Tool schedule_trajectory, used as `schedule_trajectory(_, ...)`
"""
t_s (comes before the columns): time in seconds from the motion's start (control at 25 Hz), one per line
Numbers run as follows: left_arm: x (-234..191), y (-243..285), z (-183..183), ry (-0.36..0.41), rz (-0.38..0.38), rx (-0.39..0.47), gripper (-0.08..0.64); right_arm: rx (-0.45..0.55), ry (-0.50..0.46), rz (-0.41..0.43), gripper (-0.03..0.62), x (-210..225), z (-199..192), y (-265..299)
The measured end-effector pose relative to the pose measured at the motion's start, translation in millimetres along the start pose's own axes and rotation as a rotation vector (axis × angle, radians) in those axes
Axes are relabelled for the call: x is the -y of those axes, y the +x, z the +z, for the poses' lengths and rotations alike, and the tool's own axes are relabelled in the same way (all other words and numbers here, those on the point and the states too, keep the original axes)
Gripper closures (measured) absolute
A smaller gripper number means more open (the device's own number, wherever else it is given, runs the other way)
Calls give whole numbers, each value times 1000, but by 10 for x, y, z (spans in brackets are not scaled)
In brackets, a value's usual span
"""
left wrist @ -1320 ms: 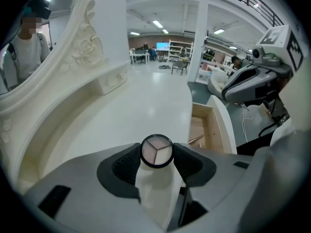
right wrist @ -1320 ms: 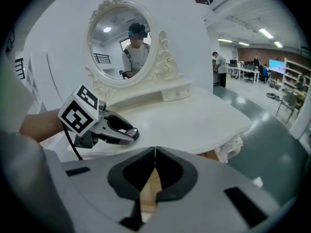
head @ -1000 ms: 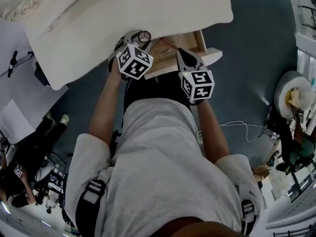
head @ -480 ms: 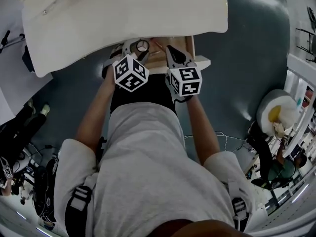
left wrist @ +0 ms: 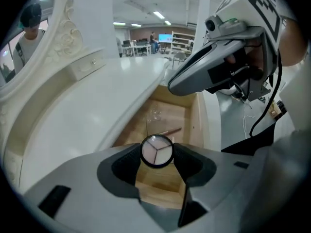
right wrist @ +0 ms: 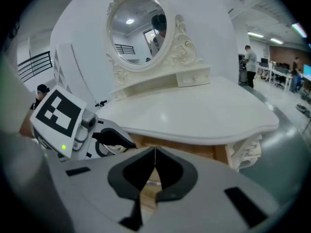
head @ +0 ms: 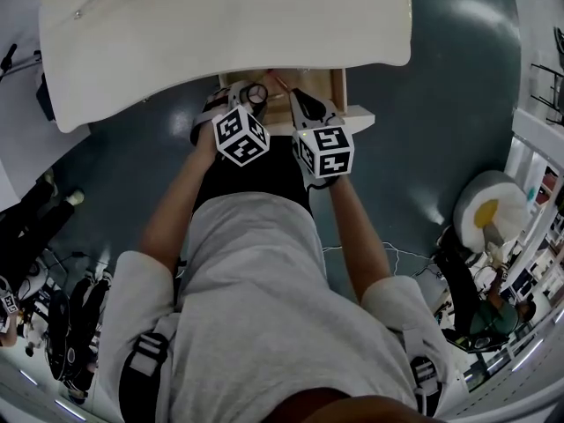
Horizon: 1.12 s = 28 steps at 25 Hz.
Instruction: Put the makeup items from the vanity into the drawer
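One round compact [left wrist: 156,151] is pinched between the jaws of the left gripper [left wrist: 157,157].

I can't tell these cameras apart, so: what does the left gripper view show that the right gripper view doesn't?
Only the left gripper view: a round compact clamped in the left gripper, and a thin stick lying inside the drawer. Only the right gripper view: the oval mirror above the vanity, and the right gripper seen along its own jaws, shut on nothing. Both: the white vanity top and the open wooden drawer beneath it.
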<state>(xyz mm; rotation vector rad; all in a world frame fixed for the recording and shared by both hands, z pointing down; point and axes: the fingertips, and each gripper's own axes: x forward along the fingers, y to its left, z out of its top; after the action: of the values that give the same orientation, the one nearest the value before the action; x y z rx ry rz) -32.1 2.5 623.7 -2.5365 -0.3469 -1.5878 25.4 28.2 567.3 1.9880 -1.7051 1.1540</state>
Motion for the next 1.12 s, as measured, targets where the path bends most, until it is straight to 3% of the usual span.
schedule_trajectory(0.24, 52, 272, -9, -34, -25, -9, 347, -30, 9, -34, 577, 211, -181, -36)
schedule_trajectory(0.44, 64, 464, -33, -7, -26, -33, 347, -20, 49, -61, 577, 341, -274, -107)
schedule_trajectory(0.96, 96, 831, -23, -44, -82, -75, 347, -20, 76, -99, 577, 542, -434, -327)
schedule_trajectory(1.12, 115, 890, -80, -22, -93, -105, 347, -12, 84, -106, 577, 548, -435, -360)
